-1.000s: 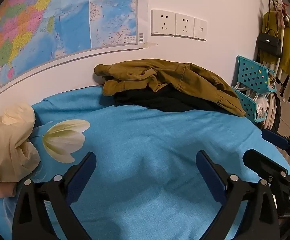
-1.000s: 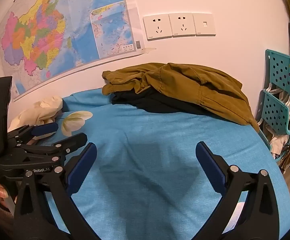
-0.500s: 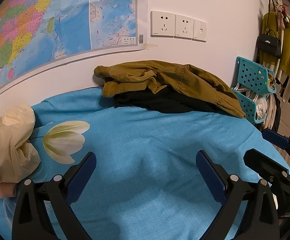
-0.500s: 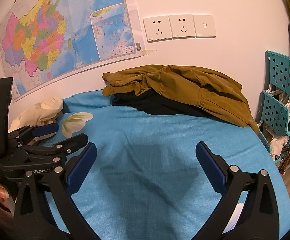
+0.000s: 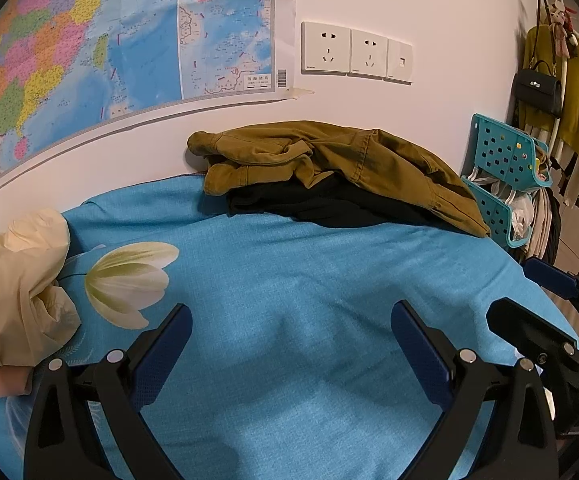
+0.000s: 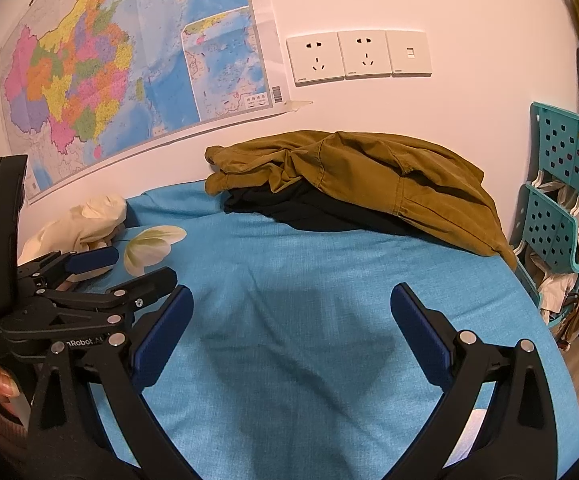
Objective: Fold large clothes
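Note:
An olive-brown jacket [image 5: 329, 160] lies crumpled on top of a black garment [image 5: 321, 204] at the far side of the blue bed cover [image 5: 289, 280], against the wall. Both also show in the right wrist view, the jacket [image 6: 369, 176] over the black garment [image 6: 309, 212]. My left gripper [image 5: 289, 340] is open and empty, held above the cover short of the pile. My right gripper [image 6: 289, 320] is open and empty too, beside the left one. The left gripper shows at the left of the right wrist view [image 6: 129, 268], and the right gripper at the right edge of the left wrist view [image 5: 537, 300].
A cream garment [image 5: 13, 288] is bunched at the left of the bed. A white flower print [image 5: 129, 276] is on the cover. Teal perforated racks [image 5: 505, 172] with hangers stand at the right. Clothes and a black bag [image 5: 537, 88] hang beyond. A wall map [image 6: 109, 68] and sockets [image 6: 357, 56] are behind.
Both grippers have drifted slightly, so the pile sits a little lower in view. Both stay open and empty.

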{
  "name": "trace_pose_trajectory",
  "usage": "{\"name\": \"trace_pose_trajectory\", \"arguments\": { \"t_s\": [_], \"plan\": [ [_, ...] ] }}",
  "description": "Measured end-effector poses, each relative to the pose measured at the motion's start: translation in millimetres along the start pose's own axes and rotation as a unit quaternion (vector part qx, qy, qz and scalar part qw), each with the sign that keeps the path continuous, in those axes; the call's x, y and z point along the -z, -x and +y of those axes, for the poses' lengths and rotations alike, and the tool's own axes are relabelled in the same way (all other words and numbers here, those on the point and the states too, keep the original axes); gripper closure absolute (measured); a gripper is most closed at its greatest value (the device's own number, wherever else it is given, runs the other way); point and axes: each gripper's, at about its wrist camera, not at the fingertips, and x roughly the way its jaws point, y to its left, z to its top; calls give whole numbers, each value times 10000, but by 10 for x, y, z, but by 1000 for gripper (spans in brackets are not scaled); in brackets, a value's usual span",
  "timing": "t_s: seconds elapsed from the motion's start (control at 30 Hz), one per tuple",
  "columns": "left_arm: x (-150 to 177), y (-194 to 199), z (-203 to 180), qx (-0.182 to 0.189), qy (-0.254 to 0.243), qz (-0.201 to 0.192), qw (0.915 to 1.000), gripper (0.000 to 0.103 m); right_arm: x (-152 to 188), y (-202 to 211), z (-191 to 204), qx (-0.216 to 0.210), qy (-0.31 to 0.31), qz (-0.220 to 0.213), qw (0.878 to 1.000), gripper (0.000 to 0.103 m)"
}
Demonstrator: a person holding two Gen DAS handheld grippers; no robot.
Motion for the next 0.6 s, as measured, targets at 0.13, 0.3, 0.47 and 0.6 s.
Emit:
{"name": "trace_pose_trajectory", "arguments": {
  "t_s": [0.13, 0.3, 0.47, 0.6],
  "plan": [
    [-2, -4, -1, 4, 0, 5, 10000, 7, 11, -6, 1, 11, 14, -2, 10000, 6],
    [0, -5, 5, 4, 6, 6, 10000, 7, 14, -8, 1, 14, 16, -8, 10000, 6],
    [0, -15, 8, 12, 19, 15, 10000, 7, 16, -7, 1, 15, 23, -14, 10000, 6],
    [2, -16, 11, 16, 17, 19, 10000, 7, 19, -9, -2, 22, 16, -19, 10000, 6]
  ]
}}
